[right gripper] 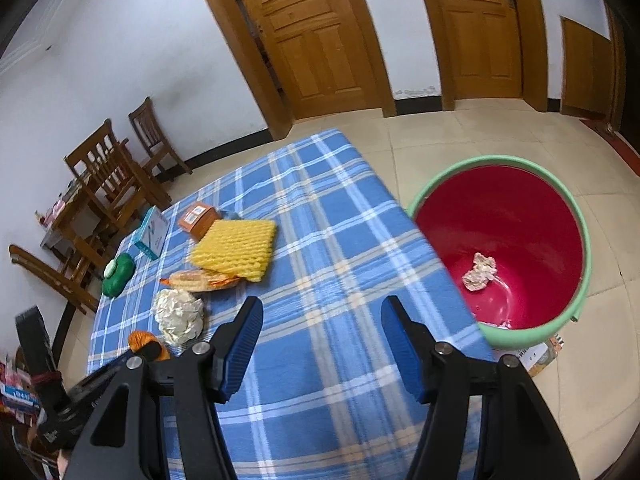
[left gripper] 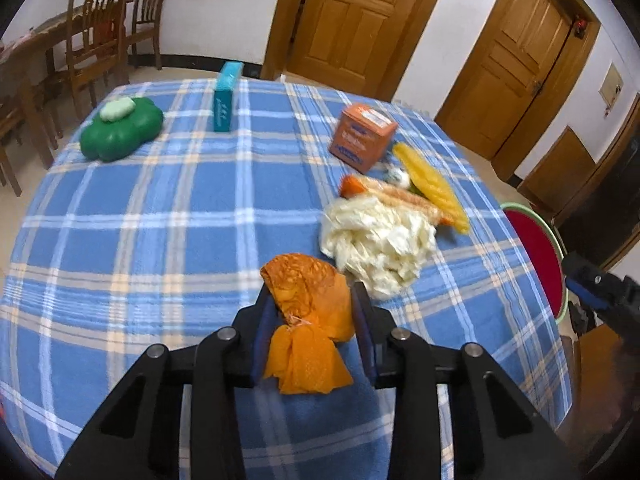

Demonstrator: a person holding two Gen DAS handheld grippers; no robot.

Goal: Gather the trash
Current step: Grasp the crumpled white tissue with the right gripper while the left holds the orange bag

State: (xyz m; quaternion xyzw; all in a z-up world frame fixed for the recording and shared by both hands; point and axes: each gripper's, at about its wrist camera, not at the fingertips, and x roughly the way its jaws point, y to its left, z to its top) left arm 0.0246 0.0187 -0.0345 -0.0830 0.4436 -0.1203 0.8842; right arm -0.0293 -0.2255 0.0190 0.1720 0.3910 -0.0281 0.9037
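Left tool: closed on orange peel scrap, at the table's near edge; scrap's long axis runs along the fingers, pointing away.
Right tool: wide, empty, above the table near the bin.
Mid-table: white crumpled bag, yellow foam net, likely awaiting collection.
Beyond: red bin on the floor, crumpled paper inside.

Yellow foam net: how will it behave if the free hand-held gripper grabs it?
The foam net looks like soft open mesh, so it probably squashes between the pads and weighs little. It lies draped over a wrapper, so it likely flops. Lifting it may drag that wrapper.
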